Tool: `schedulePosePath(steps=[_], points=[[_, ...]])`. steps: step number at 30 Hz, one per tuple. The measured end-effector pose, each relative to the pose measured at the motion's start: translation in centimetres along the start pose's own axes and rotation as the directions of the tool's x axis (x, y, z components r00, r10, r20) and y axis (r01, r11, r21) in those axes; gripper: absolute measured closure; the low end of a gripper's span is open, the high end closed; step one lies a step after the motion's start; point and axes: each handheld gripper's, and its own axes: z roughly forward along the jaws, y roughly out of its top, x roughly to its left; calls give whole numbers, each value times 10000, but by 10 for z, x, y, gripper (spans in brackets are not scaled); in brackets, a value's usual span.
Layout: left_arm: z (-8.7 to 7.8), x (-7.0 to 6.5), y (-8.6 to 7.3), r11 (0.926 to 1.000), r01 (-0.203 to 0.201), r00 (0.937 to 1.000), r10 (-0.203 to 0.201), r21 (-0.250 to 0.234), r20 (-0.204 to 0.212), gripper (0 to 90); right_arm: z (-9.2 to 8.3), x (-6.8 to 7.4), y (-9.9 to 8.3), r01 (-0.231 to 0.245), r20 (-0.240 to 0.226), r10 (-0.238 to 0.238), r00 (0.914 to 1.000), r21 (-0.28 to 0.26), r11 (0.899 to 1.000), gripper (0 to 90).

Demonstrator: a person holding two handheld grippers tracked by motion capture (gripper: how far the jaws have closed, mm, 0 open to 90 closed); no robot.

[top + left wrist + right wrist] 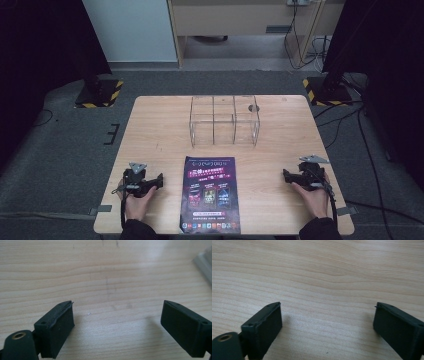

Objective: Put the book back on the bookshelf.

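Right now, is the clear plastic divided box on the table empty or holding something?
Empty: the clear plastic divided box shows only bare wooden table through its compartments.

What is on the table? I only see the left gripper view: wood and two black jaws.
Observer: A dark flyer lies flat at the near edge, between the two grippers.
Operator: Anything else?
Observer: A clear box with dividers stands farther back, beyond the flyer.
Operator: Where is the other gripper?
Observer: The right gripper rests on the table right of the flyer, jaws wide apart, nothing between them.
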Motion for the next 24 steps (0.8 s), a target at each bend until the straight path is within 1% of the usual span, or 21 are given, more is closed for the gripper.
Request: schedulePosePath(steps=[1, 2, 3, 5, 7, 9, 12, 14, 15, 17, 19, 21, 22, 24], points=[[-3, -1, 0, 9999, 20, 10000, -20, -143, 11, 108, -2, 0, 0, 25, 13, -25, 10000, -98, 9999, 87], [-3, -1, 0, 9999, 20, 10000, -20, -143, 11, 120, -2, 0, 0, 25, 13, -25, 10000, -98, 9999, 87], [-8, -3, 1, 9994, -53, 10000, 51, -355, -43, 133, -9, 1, 1, -118, -125, 112, 9999, -497, 9987, 88], [-11, -5, 0, 9990, 58, 9999, -52, -446, 146, 136, -14, 2, 1, -260, -262, 241, 9994, -739, 9969, 87], [-13, -7, -1, 9986, 114, 9996, -101, -517, 250, 148, -17, 5, 1, -220, -466, 184, 9987, -790, 9966, 77], [-15, -8, -1, 9984, 170, 9992, -149, -545, 381, 154, -19, 7, 1, -141, -506, 97, 9987, -870, 9961, 74], [-19, -11, 0, 9974, 210, 9984, -172, -692, 540, 159, -22, 10, 2, -168, -755, 89, 9971, -1041, 9944, 65], [-23, -15, 1, 9961, 281, 9969, -218, -836, 762, 161, -24, 13, 3, -149, -828, 55, 9966, -1135, 9934, 64], [-24, -16, 1, 9955, 271, 9964, -196, -907, 827, 162, -26, 15, 4, -132, -860, 28, 9963, -1203, 9927, 64], [-27, -21, 2, 9940, 106, 9954, -2, -1087, 954, 167, -28, 18, 4, -84, -911, -35, 9958, -1301, 9915, 63], [-30, -26, 3, 9927, 31, 9942, 100, -1208, 1073, 181, -31, 21, 5, -21, -977, -117, 9951, -1397, 9902, 63], [-31, -30, 4, 9910, 46, 9927, 115, -1335, 1202, 191, -34, 25, 6, 54, -1011, -208, 9947, -1507, 9886, 70], [-33, -33, 4, 9899, 89, 9909, 103, -1416, 1341, 196, -34, 26, 7, 83, -1031, -249, 9944, -1580, 9874, 73], [-34, -37, 4, 9883, 141, 9882, 95, -1520, 1529, 204, -36, 30, 8, -11, -1245, -197, 9920, -1651, 9863, 79]])
